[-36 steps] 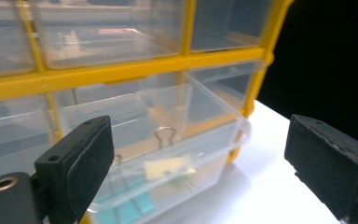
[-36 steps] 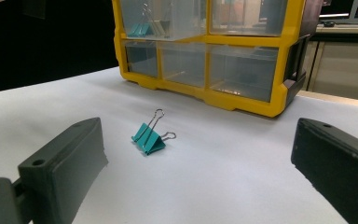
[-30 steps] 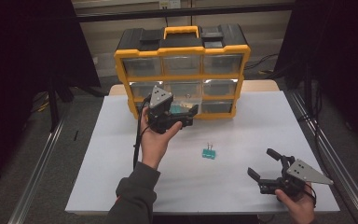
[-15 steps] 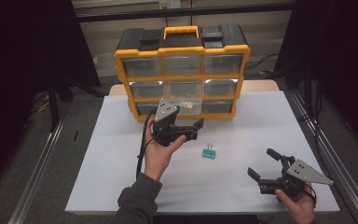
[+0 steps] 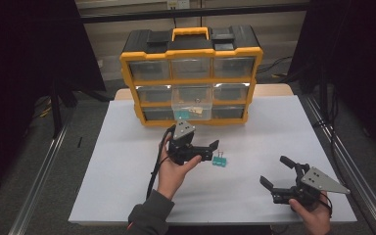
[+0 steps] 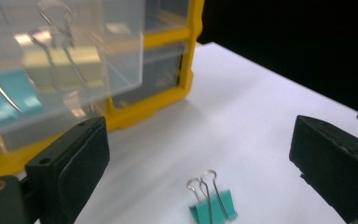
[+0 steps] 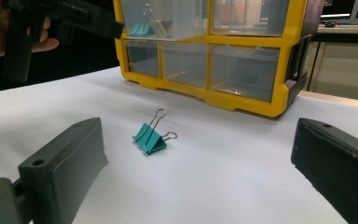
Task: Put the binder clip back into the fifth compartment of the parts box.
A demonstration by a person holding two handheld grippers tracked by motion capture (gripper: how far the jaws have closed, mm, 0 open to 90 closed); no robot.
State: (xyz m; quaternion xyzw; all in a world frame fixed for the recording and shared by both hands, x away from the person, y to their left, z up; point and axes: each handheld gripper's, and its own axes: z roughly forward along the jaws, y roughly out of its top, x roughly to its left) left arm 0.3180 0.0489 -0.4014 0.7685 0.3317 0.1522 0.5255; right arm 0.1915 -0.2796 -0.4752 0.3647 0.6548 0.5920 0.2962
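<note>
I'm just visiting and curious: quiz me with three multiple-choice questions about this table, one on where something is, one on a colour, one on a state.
1. Where does the binder clip lie?
A. on the white table, in front of the left gripper
B. between the right gripper's jaws
C. on top of the organizer

2. What colour is the frame of the drawer organizer?
A. red
B. yellow
C. white

3. How is the middle drawer?
A. taken out
B. shut
C. pulled out

Answers: 1 A, it rests on the sheet by the open jaws; 2 B, yellow rails around clear drawers; 3 C, it sticks out in front.
</note>
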